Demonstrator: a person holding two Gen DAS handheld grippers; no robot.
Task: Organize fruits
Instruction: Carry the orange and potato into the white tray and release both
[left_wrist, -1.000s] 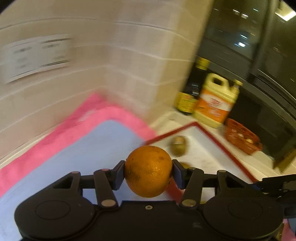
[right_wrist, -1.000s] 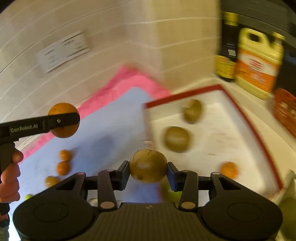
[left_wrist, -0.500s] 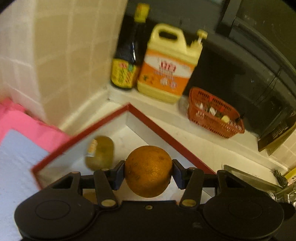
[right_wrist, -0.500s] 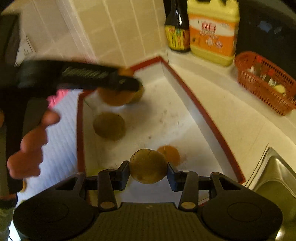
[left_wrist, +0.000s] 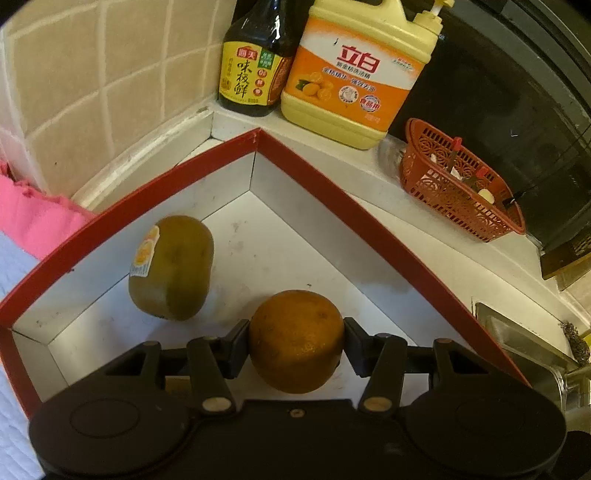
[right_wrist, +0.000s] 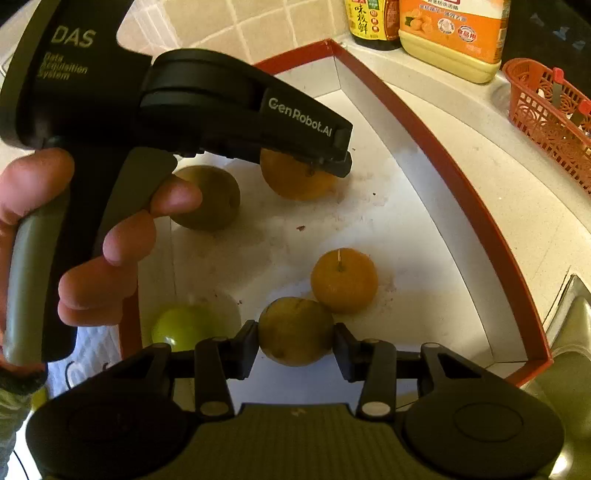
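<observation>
— Pale stone surface (left_wrist: 424, 229) in a tiled corner. What does each gripper hold?

— Left gripper (left_wrist: 295, 341) is clenched on a round orange fruit (left_wrist: 295, 339) low over the white red-rimmed tray (left_wrist: 354, 221). Right gripper (right_wrist: 295, 332) grasps a brownish-green round fruit (right_wrist: 295, 330) over the tray's near end.

— What crowds them?

— A stickered brown kiwi (left_wrist: 171, 267) sits just beside the left gripper; a small orange (right_wrist: 343, 280) touches the right one's fruit, a green fruit (right_wrist: 181, 328) near. Bare tray floor lies toward the far corner.

— Beyond the rim?

— Dark sauce bottle (left_wrist: 255, 66), yellow detergent jug (left_wrist: 358, 74), red plastic basket (left_wrist: 458, 184), steel sink (left_wrist: 524, 343) rightward.
</observation>
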